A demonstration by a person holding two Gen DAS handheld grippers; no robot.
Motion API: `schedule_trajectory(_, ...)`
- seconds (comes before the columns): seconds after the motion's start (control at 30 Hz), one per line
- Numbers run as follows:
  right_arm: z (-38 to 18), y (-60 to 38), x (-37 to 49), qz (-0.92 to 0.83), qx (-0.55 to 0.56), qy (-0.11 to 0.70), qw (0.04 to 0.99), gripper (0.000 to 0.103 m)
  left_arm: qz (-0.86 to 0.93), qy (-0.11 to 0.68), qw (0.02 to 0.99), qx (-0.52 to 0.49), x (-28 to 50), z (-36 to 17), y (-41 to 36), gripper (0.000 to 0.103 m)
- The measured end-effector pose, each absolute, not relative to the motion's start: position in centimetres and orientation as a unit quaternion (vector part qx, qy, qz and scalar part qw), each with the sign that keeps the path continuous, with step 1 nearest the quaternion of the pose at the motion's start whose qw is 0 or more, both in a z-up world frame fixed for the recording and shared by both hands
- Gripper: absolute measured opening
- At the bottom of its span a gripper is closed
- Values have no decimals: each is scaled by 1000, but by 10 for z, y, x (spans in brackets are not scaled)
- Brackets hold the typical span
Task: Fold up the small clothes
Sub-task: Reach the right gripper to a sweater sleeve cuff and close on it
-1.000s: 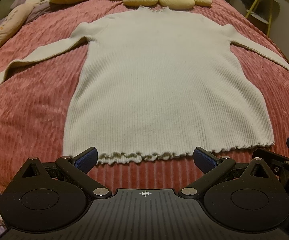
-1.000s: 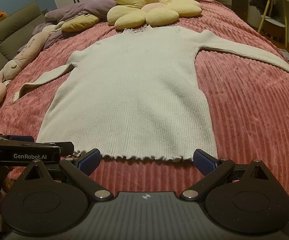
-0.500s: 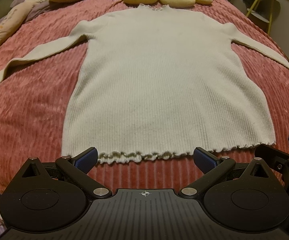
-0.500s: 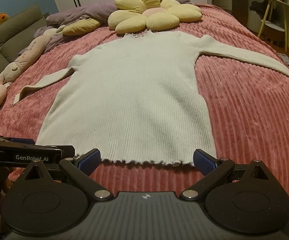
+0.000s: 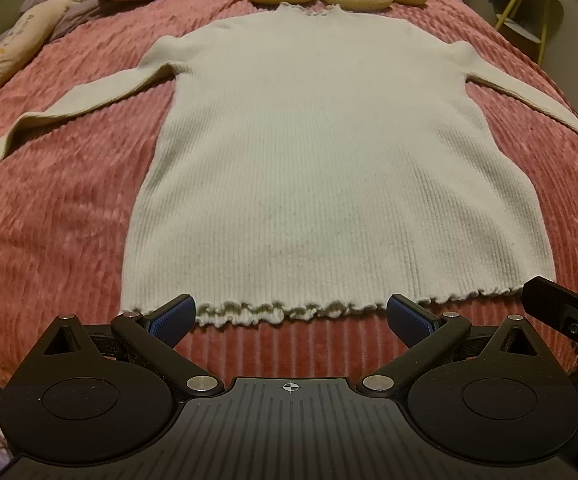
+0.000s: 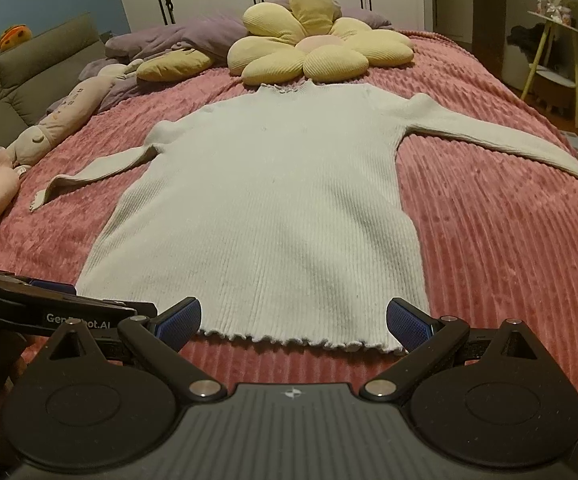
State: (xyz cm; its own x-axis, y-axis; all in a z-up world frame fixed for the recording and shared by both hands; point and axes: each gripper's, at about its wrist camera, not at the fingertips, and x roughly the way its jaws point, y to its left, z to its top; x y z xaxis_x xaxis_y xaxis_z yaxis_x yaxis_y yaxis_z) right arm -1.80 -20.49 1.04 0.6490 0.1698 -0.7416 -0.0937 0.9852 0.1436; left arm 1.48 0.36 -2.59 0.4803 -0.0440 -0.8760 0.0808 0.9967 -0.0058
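Cream ribbed knit, a small long-sleeved top point(image 5: 329, 152), lies flat on the pink corduroy bedspread point(image 5: 49, 220) of the bed, collar at the far end just touching the yellow flower cushion point(image 6: 313, 52), frilled hem point(image 5: 285, 310) nearest the cameras, both sleeves flung out wide to left and right. The left hand-held gripper point(image 5: 289, 316) hovers at the hem with its blue pads spread wide apart, nothing between them. The right hand-held gripper point(image 6: 293, 320) sits just beside it at the right half of the hem, jaws equally wide, also empty. Nothing folded yet by the look of it.

Now the risks. That hem is already puckered in the middle, so a pinch there could gather a bunch instead of a clean edge, and the fold would come out crooked. The ribbing looks stretchy; pulling one corner harder than the other would likely skew the body. A shallow bite might catch only the top layer, leaving the back panel behind on the bed. The plush bedspread could drag at the knit as it lifts. And those long sleeves, well apart from the body, could trail and twist if the body moves first.
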Motion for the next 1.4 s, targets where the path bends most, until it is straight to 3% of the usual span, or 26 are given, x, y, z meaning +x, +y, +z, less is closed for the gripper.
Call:
schedule_trajectory(0.67,-6,-222,-3,64,84,435,894,99,-41,524,850,20,32,-38,-2,103)
schedule_trajectory(1.1,-14,-271,40,-38,62,439,895,97,-28,518,854,36,90,-40,-24,103)
schedule_trajectory(1.3,-19,-299,59,-67,71,436,895,90,-17,521,853,34,118,-50,-34,103)
schedule_trajectory(1.4,-23,-317,73,-82,72,429,897,81,-4,523,852,26,132,-58,-37,103)
